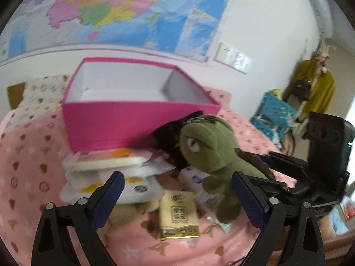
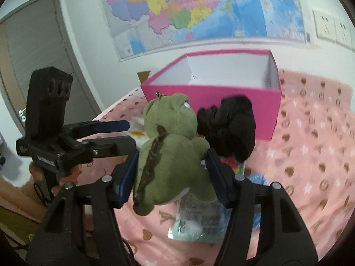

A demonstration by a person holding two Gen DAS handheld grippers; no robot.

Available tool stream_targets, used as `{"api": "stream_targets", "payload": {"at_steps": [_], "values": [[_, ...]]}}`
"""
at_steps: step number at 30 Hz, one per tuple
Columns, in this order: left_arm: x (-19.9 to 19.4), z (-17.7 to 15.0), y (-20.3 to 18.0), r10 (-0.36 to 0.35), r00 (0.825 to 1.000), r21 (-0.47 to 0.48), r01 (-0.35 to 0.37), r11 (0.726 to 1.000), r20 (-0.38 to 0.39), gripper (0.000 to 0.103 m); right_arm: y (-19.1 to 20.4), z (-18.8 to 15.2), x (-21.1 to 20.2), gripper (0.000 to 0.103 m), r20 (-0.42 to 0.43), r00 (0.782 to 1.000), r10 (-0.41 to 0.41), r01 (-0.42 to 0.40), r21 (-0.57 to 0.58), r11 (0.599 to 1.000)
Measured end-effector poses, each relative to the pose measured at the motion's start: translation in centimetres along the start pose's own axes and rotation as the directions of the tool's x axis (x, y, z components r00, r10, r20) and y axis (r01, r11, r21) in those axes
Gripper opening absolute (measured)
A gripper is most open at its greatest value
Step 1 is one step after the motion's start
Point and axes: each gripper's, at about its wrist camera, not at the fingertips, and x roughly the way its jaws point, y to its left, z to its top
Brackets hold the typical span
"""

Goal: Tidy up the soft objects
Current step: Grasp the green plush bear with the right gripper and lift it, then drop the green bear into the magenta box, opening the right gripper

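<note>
My right gripper (image 2: 170,161) is shut on a green plush dinosaur (image 2: 168,155), its blue pads pressing the toy's flanks and holding it above the pink bedspread (image 2: 310,155). The same plush (image 1: 213,146) shows in the left wrist view, in front of an open pink box (image 1: 115,119) with a bare white inside. A black fuzzy soft thing (image 2: 233,128) lies against the box's front wall (image 2: 244,102). My left gripper (image 1: 177,177) stands open with nothing between its pads, over a gold tissue pack (image 1: 178,212) and stacked white packets (image 1: 106,166).
A clear plastic packet (image 2: 195,221) lies on the bed below the plush. A map (image 1: 124,11) hangs on the wall behind the box. Blue crates (image 1: 275,115) and a yellow coat (image 1: 319,88) stand at the right, and a grey door (image 2: 33,55) at the left.
</note>
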Motion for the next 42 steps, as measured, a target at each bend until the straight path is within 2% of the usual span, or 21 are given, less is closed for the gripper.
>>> {"api": "stream_targets", "payload": {"at_steps": [2,5,9,11,15,20,28,32,37,40,42], "values": [[-0.4,1.0,0.0,-0.028,1.0,0.022,0.028,0.999,0.011,0.091,0.4,1.0,0.0,0.063,-0.002,1.0,0.006,-0.007,-0.064,0.998],[-1.0,3.0,0.0,-0.079,0.997,0.054,0.078,0.996,0.019,0.089,1.2,2.9,0.6,0.063,-0.011,1.0,0.015,-0.017,-0.166,0.986],[-1.7,5.2,-0.6,-0.069,0.996,0.138,0.061,0.989,0.053,0.087,1.7,5.7,1.6,0.063,-0.005,0.999,0.037,-0.037,-0.272,0.962],[-1.6,6.6,-0.6,-0.06,0.997,0.166,0.05,0.985,0.055,0.078,2.0,7.0,2.3,0.063,-0.005,1.0,0.029,-0.029,-0.332,0.943],[-1.6,8.9,0.5,-0.038,0.997,0.158,0.026,0.987,0.07,0.077,2.0,9.7,3.8,0.063,-0.012,1.0,0.012,-0.016,-0.413,0.911],[-0.5,11.4,3.2,-0.019,0.998,0.103,0.013,0.995,0.066,0.069,0.7,12.8,6.4,0.063,-0.054,0.999,0.008,-0.034,-0.497,0.867],[2.1,13.6,7.2,0.041,0.998,0.004,-0.041,0.999,0.041,0.065,-1.5,16.7,11.6,0.063,-0.144,0.989,0.018,-0.096,-0.556,0.826],[3.1,14.1,8.4,0.06,0.998,-0.018,-0.06,0.998,0.031,0.065,-2.3,17.5,13.9,0.063,-0.202,0.979,0.031,-0.142,-0.562,0.815],[4.4,13.4,9.3,0.113,0.994,-0.023,-0.113,0.993,-0.012,0.065,-2.9,16.7,17.0,0.064,-0.297,0.954,0.046,-0.209,-0.548,0.81],[4.9,12.7,9.8,0.146,0.989,-0.036,-0.147,0.988,-0.037,0.065,-3.1,15.6,18.8,0.067,-0.367,0.928,0.063,-0.257,-0.51,0.821],[4.8,12.2,10.0,0.175,0.984,-0.041,-0.176,0.983,-0.038,0.065,-3.0,14.8,19.6,0.067,-0.379,0.924,0.047,-0.251,-0.51,0.823]]}}
